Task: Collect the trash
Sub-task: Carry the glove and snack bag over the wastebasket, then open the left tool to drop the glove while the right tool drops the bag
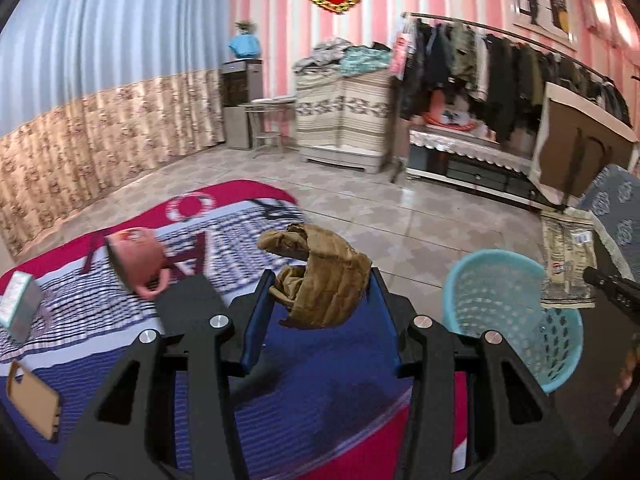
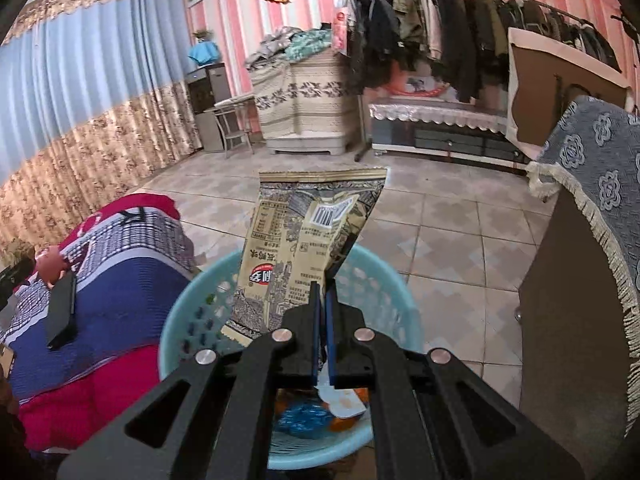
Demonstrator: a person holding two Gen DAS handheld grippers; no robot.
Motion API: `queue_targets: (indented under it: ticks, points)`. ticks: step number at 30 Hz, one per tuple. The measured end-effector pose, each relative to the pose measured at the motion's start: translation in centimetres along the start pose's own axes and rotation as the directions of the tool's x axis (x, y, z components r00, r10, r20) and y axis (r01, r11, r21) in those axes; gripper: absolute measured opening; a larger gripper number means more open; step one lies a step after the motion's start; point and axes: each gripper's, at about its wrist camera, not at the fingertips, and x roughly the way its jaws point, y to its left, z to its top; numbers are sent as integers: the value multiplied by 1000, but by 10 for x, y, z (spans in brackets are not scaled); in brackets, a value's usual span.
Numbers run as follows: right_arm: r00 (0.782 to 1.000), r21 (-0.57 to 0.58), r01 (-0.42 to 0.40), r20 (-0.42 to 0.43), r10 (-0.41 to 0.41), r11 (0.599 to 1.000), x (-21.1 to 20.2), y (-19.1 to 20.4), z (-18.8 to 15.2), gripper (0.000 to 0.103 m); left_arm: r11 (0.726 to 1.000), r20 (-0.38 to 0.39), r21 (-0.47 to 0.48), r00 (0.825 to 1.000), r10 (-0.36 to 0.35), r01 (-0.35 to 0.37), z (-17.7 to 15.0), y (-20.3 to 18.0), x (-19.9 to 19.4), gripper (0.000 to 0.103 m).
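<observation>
A bedroom with pink striped walls, a blue curtain and a tiled floor is shown, with a bed under a red and blue patterned blanket (image 1: 120, 320) at the near left and a light blue perforated basket (image 2: 188, 308) set on the floor just beside its right edge. In the right wrist view, the right gripper (image 2: 323, 292) is seen pinched nearly flat on the lower right edge of a printed snack wrapper (image 2: 304, 236); the wrapper is held upright, its long axis running up from the fingers, with its lower end already inside the basket's rim, above other litter on the basket floor. In the left wrist view, the left gripper (image 1: 322, 284) is seen partly spread, its jaws closed against the two sides of a crumpled brown paper wad (image 1: 324, 276), which is carried over the blanket. From there the basket (image 1: 472, 280) lies to the right, so a rightward carry is judged to be needed for the wad. The right gripper is judged the nearer one: only a release seems wanted there. A pink mug (image 1: 136, 260) and a dark phone (image 2: 60, 308) rest on the blanket.
</observation>
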Motion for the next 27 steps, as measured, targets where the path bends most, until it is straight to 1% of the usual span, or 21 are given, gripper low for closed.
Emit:
queue_targets:
  ticks: [4, 9, 11, 14, 16, 18, 20, 23, 24, 26, 27]
  points:
    - [999, 16, 35, -19, -34, 999, 9, -17, -2, 3, 998, -12, 58, 999, -37, 38, 0, -34, 12, 45]
    - [998, 53, 54, -41, -52, 997, 19, -26, -5, 3, 987, -53, 105, 992, -116, 121, -5, -78, 31, 45]
    - [997, 39, 58, -47, -56, 998, 22, -22, -6, 3, 982, -60, 121, 989, -135, 142, -6, -95, 37, 45]
    - [995, 6, 73, -61, -73, 997, 27, -17, -8, 3, 973, -81, 133, 981, -178, 188, -7, -120, 49, 45]
    - [994, -1, 86, -67, -86, 996, 29, -19, -9, 3, 964, -92, 157, 975, -202, 215, -7, -135, 56, 46]
    - [993, 3, 95, -66, -94, 995, 28, -22, -8, 3, 960, -92, 176, 975, -203, 216, -7, -147, 62, 49]
    - [993, 22, 97, -65, -96, 995, 27, -26, -8, 3, 955, -106, 187, 971, -213, 230, -7, -154, 69, 59]
    - [992, 23, 105, -74, -103, 994, 27, -27, -9, 3, 961, -97, 194, 978, -183, 199, -3, -155, 76, 69]
    - [992, 20, 104, -76, -102, 994, 28, -26, -9, 3, 963, -96, 190, 980, -176, 192, -2, -152, 77, 71]
    - [992, 11, 104, -76, -103, 995, 28, -22, -9, 3, 972, -91, 169, 984, -152, 165, 0, -143, 78, 78]
    - [992, 3, 106, -76, -105, 994, 29, -19, -9, 3, 975, -88, 159, 986, -143, 155, 1, -137, 78, 79]
